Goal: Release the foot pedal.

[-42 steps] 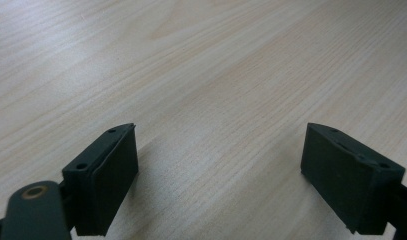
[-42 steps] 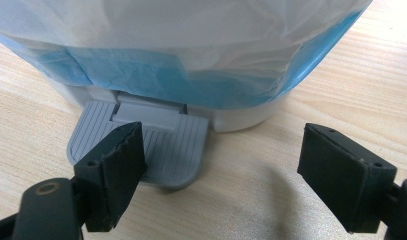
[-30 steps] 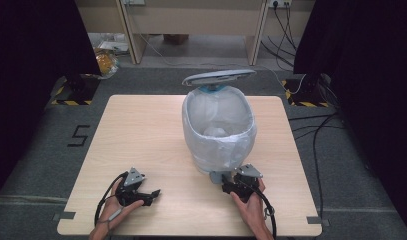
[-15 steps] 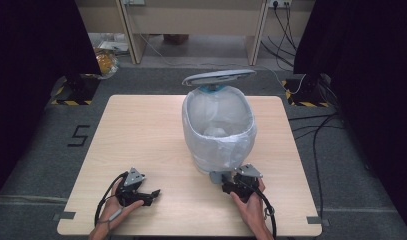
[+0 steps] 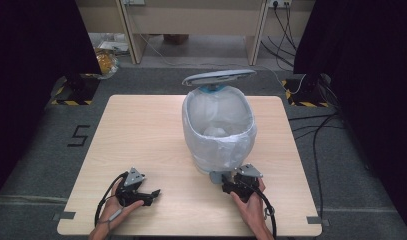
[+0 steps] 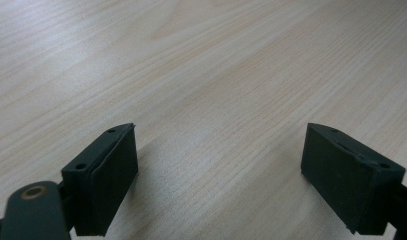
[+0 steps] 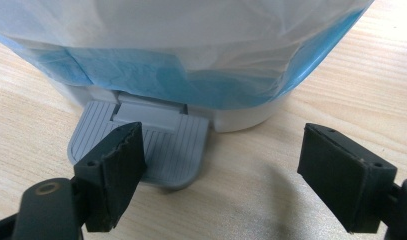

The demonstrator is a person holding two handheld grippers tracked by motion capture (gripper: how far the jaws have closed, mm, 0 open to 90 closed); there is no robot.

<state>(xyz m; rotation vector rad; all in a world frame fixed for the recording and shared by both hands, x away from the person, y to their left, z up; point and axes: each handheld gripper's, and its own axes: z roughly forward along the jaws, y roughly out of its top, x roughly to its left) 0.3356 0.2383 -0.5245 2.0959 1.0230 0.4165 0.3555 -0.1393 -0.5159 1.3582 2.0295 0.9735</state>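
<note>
Item 1, left gripper [image 5: 152,192]: held in the person's left hand [image 5: 113,210] at the near left of the table [image 5: 141,130], resting low on the wood, its cable looping back toward the wrist. In the left gripper view [image 6: 218,165] the two black jaws stood wide apart with nothing between them but bare wood grain.

Item 2, pedal bin [image 5: 218,130]: stood upright right of the table's centre, toward the near edge, well apart from the left gripper. Its grey lid [image 5: 218,77] was raised, hinged at the far side. A translucent white liner bag [image 5: 226,150] lined the inside and was folded down over the rim, covering most of the outer wall; the blue body showed through it in the right gripper view [image 7: 191,80]. Something pale lay at the bottom of the bag [image 5: 214,131], too indistinct to identify.

Item 3, foot pedal [image 7: 161,140]: grey, ribbed, projecting from the bin's white base on the near side, lying close to the tabletop.

Item 4, right gripper [image 5: 225,186]: held in the person's right hand [image 5: 248,202], just in front of the bin. Jaws spread wide [image 7: 218,165]; one jaw overlapped the pedal's left portion, whether touching could not be told; the other stood over bare table.
</note>
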